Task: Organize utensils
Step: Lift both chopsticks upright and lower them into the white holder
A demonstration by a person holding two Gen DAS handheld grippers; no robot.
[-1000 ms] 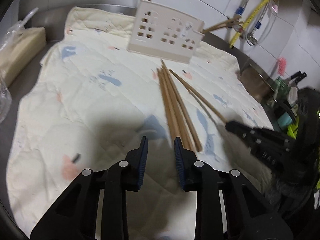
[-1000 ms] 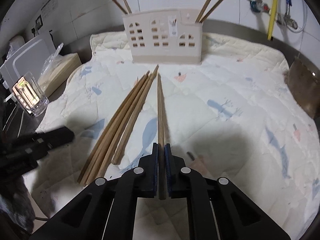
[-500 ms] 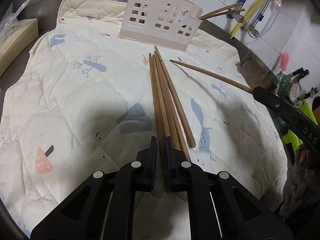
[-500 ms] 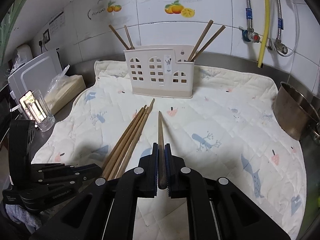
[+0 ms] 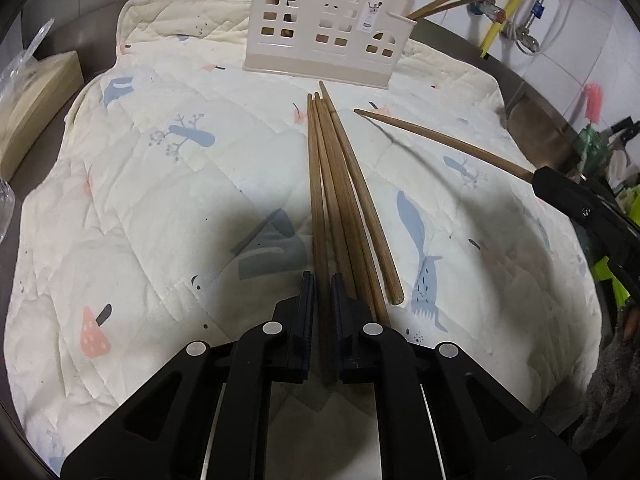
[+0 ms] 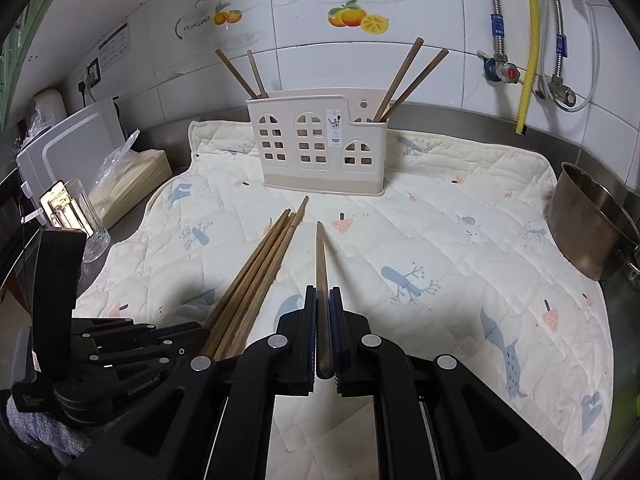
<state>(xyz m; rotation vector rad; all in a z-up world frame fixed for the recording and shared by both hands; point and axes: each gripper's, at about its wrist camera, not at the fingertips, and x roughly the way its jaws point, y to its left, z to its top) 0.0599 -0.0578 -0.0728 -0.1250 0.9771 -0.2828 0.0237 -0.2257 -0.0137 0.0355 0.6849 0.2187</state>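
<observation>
Left gripper [image 5: 322,300] pinches the leftmost chopstick [image 5: 316,200]; right gripper [image 6: 323,312] squeezes its own stick [image 6: 321,264]. Only the right view shows the metal bowl [image 6: 588,224]

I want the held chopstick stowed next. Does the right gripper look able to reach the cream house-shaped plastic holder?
Probably yes. The right gripper, shut on one wooden chopstick, faces the cream house-shaped plastic holder across bare quilted mat; the loose chopsticks lie off to its left.
</observation>
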